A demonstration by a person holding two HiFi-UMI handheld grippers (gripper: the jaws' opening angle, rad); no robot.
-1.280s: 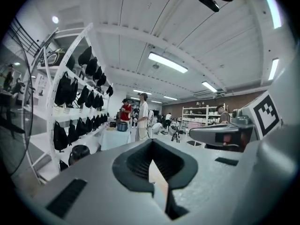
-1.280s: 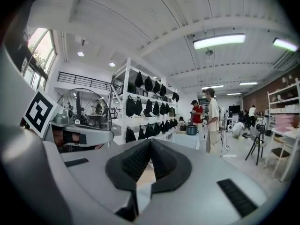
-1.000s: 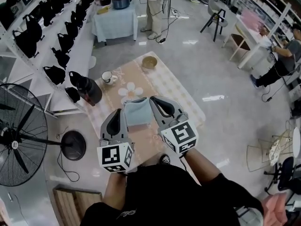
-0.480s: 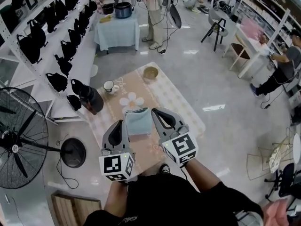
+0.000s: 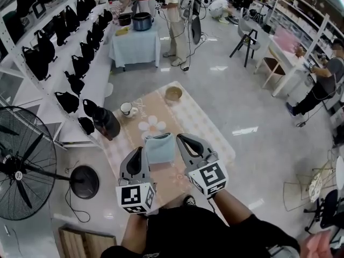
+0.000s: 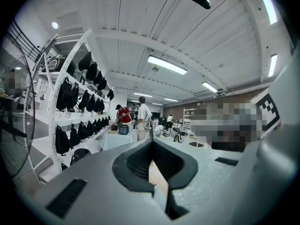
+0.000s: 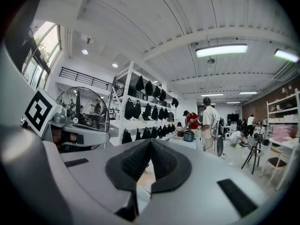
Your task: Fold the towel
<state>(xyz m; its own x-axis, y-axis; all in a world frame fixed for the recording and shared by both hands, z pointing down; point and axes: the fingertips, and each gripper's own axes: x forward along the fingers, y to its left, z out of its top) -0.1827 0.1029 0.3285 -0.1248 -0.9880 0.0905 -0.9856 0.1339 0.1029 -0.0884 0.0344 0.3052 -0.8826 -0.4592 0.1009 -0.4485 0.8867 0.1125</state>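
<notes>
Head view: the towel point(image 5: 160, 148) lies as a small blue square on the near half of the table point(image 5: 207, 123). It sits between your left gripper point(image 5: 140, 150) and right gripper point(image 5: 180, 138), which hover over the table's near edge.

Left gripper view: the left gripper point(image 6: 151, 142) has its jaws pressed together on nothing. Reach in like this and you'll likely shove the towel across the table rather than catch it.

Right gripper view: the right gripper point(image 7: 150, 142) is likewise closed and empty. A one-sided pinch could skew the fold.
</notes>
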